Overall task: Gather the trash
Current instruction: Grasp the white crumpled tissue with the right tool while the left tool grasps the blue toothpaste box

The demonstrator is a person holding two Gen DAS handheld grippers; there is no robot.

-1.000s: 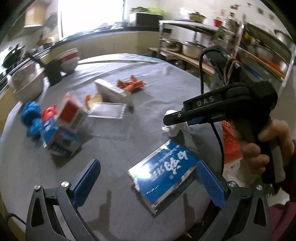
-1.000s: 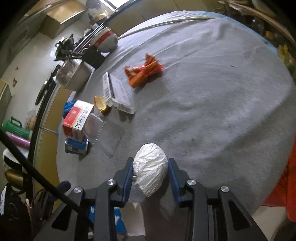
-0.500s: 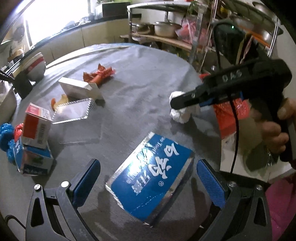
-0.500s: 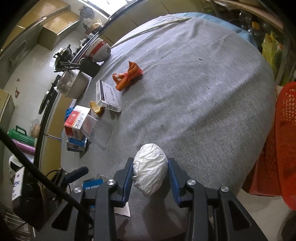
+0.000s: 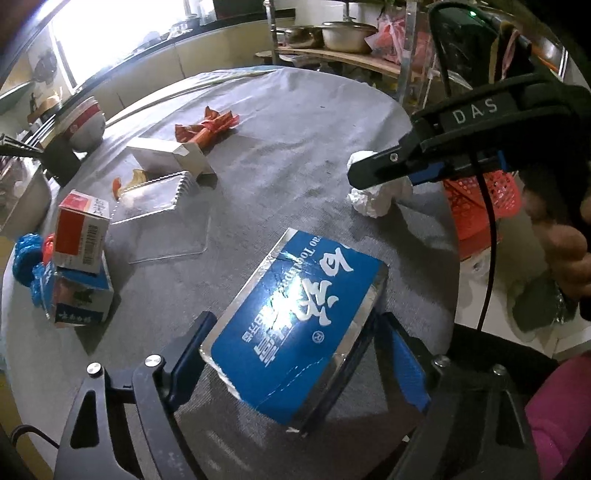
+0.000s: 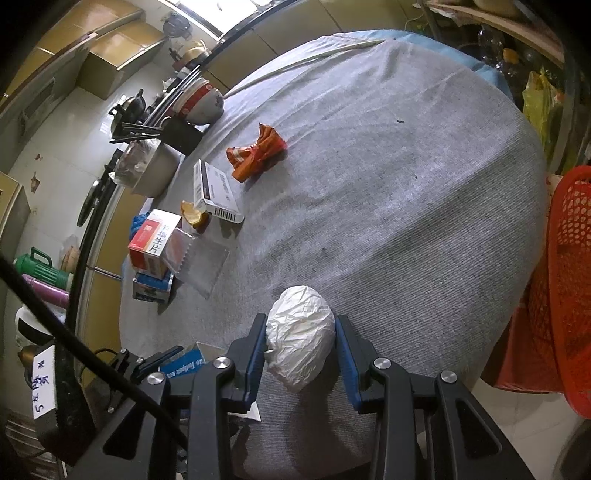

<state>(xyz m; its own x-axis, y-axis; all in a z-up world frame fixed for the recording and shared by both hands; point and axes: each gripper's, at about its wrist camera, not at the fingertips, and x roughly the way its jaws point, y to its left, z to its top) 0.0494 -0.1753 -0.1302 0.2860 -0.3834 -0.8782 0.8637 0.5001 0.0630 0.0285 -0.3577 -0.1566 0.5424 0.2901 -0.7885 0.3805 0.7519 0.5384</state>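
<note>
This is a home kitchen, a lived-in one. Everything sits around the round table [image 6: 388,155] with its grey cloth. Beyond its far edge runs a dark-topped counter [image 5: 155,44] under a bright window. At the table's left rim stand a red-and-white bowl [image 6: 201,101], a metal pot [image 6: 147,168] and a black holder of chopsticks [image 6: 181,134]. Past the table's right side, an open shelf rack [image 5: 332,61] carries steel pots with lids [image 5: 343,35]. Glossy pale floor tiles [image 6: 55,147] and wooden cabinets [image 6: 110,48] lie beyond the counter.

Red-banded bowl [image 6: 201,101], steel pot [image 6: 147,168] and green flask [image 6: 40,267] beyond the grey table [image 6: 406,166]
</note>
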